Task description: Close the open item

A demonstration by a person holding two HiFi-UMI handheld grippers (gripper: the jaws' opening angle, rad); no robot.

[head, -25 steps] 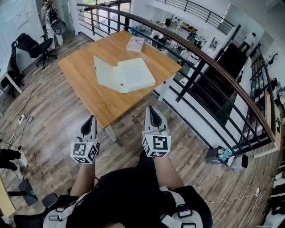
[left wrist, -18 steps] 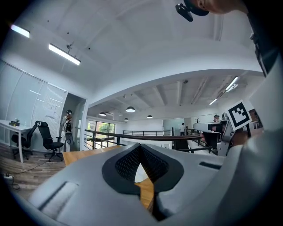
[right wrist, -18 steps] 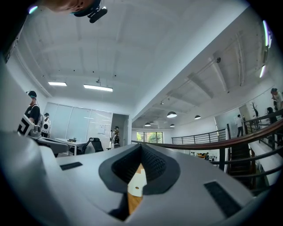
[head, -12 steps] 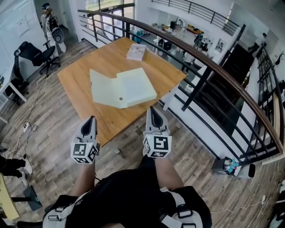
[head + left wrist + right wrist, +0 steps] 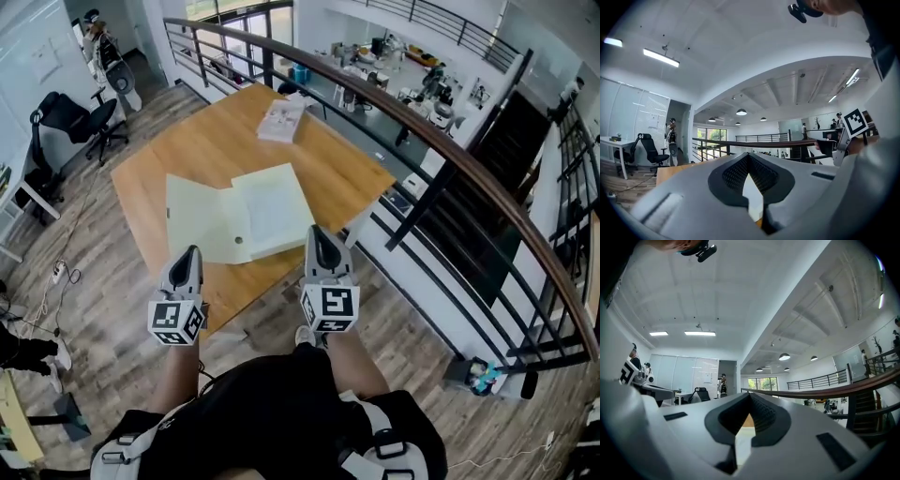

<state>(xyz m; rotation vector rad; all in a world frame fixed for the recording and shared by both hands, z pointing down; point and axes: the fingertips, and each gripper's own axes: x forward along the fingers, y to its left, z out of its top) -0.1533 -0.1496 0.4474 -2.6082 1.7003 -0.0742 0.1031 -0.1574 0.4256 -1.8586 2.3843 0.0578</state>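
Seemingly over table (image 5: 178, 155) edge: right tongs (image 5: 321, 234)

Your right gripper (image 5: 319, 234) seems to hide the open folder's (image 5: 234, 220) near corner; the far booklet's (image 5: 281, 120) print is unreadably small.

Wooden table (image 5: 206, 141) on plank floor (image 5: 103, 300) beside dark railing (image 5: 450, 145), seemingly a mezzanine.

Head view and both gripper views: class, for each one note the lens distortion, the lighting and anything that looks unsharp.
Head view: the wide lens bows the handrail and table edges; even light, sharp. Left gripper view: black rounded corners, bright ceiling strip, left tongs close and soft. Right gripper view: same dark corners, curved ceiling lines, right tongs soft.
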